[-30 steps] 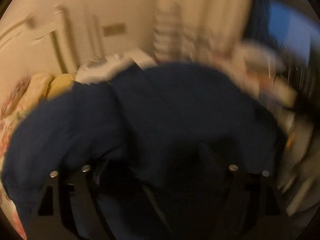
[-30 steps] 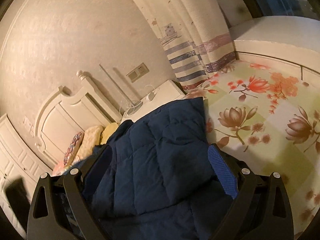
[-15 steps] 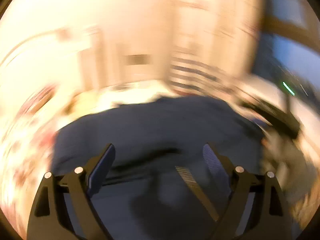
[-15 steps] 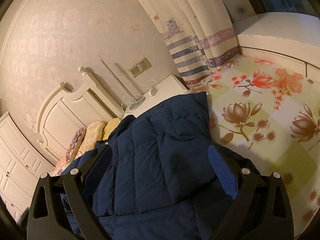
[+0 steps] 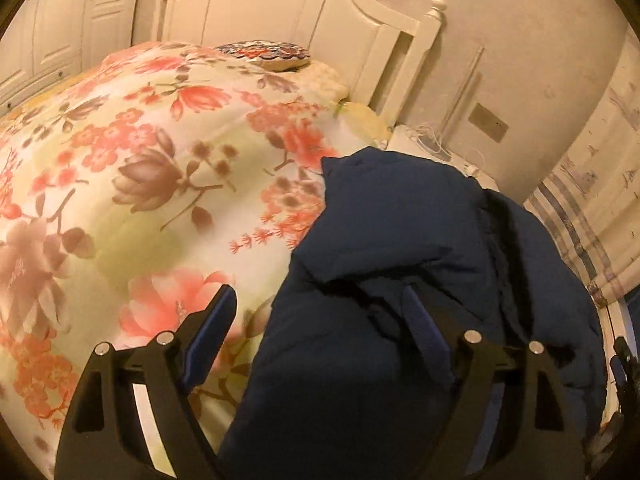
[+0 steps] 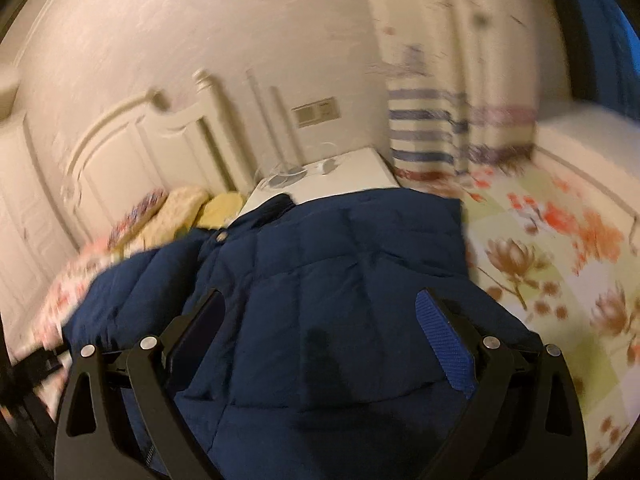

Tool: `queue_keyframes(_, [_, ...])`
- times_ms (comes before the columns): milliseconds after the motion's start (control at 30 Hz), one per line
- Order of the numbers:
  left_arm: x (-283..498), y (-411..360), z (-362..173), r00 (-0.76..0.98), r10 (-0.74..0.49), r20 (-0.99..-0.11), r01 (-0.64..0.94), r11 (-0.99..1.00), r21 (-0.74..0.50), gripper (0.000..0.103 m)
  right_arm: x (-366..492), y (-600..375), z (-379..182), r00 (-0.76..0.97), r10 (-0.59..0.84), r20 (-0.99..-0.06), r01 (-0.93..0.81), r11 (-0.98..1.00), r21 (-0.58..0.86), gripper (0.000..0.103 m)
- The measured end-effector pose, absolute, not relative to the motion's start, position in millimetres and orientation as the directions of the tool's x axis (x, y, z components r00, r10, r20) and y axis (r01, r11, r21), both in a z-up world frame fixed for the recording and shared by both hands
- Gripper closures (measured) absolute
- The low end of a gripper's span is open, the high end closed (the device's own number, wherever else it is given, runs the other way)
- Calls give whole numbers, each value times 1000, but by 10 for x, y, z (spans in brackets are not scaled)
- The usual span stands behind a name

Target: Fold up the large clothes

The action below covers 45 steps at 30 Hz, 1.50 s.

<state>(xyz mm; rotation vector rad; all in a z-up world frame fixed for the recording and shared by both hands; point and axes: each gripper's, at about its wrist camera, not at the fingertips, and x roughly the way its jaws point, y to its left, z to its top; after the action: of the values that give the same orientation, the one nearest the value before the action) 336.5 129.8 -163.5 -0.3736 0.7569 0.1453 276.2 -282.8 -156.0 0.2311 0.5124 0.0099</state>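
Navy jacket [image 5: 400,272] on floral bedspread [image 5: 160,168]

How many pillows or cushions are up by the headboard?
3 that I can make out: a patterned cushion nearest the headboard, a cream pillow beside it, and a yellow one next to the nightstand. The jacket may hide more.

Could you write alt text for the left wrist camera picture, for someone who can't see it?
A navy padded jacket lies bunched on a floral bedspread, partly under the open left gripper, which holds nothing. Behind are a white headboard and a striped curtain.
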Motion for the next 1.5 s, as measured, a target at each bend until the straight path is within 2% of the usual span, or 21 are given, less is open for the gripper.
queue_keyframes(133, [3233, 1371, -1604, 752, 14, -658, -279, 913, -299, 18, 2809, -2278, -1539, 838, 110, -534, -111, 993, 30, 10])
queue_keyframes(233, [3085, 1439, -1463, 809, 101, -579, -322, 900, -293, 18, 2829, -1734, -1567, 806, 135, -576, -256, 957, -135, 10])
queue_keyframes(300, [2999, 1493, -1372, 833, 162, -529, -357, 887, -291, 11, 2868, -1382, -1601, 782, 143, -607, -340, 913, -223, 10])
queue_keyframes(367, [2956, 1553, -1343, 840, 190, -509, -382, 873, -304, 10, 2928, -1141, -1603, 775, 135, -618, -373, 886, -275, 11])
queue_keyframes(433, [2984, 1587, -1367, 833, 178, -524, -384, 868, -316, 10, 3009, -956, -1589, 774, 129, -620, -392, 867, -308, 12])
queue_keyframes(533, [3048, 1560, -1396, 818, 176, -547, -382, 877, -290, 10, 3177, -725, -1606, 765, 102, -636, -401, 848, -346, 18])
queue_keyframes(667, [3085, 1501, -1398, 819, 172, -548, -366, 892, -267, 10, 3329, -556, -1733, 749, 73, -659, -410, 832, -374, 18])
queue_keyframes(700, [3091, 1500, -1399, 818, 170, -550, -365, 892, -266, 10, 3337, -560, -1753, 751, 75, -657, -412, 830, -377, 21])
queue_keyframes(733, [3088, 1495, -1410, 817, 169, -551, -364, 892, -267, 10, 3305, -570, -1750, 754, 99, -650, -426, 826, -369, 35])
queue_keyframes(767, [3092, 1495, -1417, 817, 167, -552, -364, 892, -269, 10, 3275, -603, -1727, 753, 130, -645, -440, 828, -347, 48])
queue_keyframes(833, [3096, 1503, -1425, 816, 162, -555, -362, 891, -273, 10, 3202, -764, -1577, 756, 209, -621, -448, 857, -256, 59])
queue_keyframes(933, [3098, 1497, -1429, 814, 159, -558, -360, 893, -271, 9, 3111, -1403, -1214, 765, 379, -521, -383, 918, 104, 62])
queue_keyframes(1000, [3093, 1492, -1424, 815, 156, -558, -357, 894, -270, 9, 3005, -2118, -1119, 790, 486, -375, -294, 836, 463, 62])
queue_keyframes(1067, [3091, 1479, -1423, 816, 152, -558, -351, 896, -270, 9, 2914, -2620, -1212, 819, 497, -287, -207, 723, 659, 62])
queue_keyframes(1100, [3095, 1465, -1420, 816, 152, -558, -349, 899, -264, 9, 2871, -2838, -1303, 834, 477, -278, -150, 681, 717, 61])
queue_keyframes(1233, [3116, 1414, -1418, 814, 152, -560, -338, 908, -246, 9, 2817, -3186, -1662, 811, 408, -419, 16, 701, 713, 60])
queue_keyframes(1367, [3126, 1420, -1428, 810, 153, -566, -342, 907, -244, 8, 2886, -3156, -1856, 783, 427, -452, 51, 681, 731, 39])
queue_keyframes(1500, [3141, 1441, -1452, 804, 151, -575, -348, 904, -249, 8, 3056, -3080, -1803, 781, 406, -474, 66, 702, 709, 35])
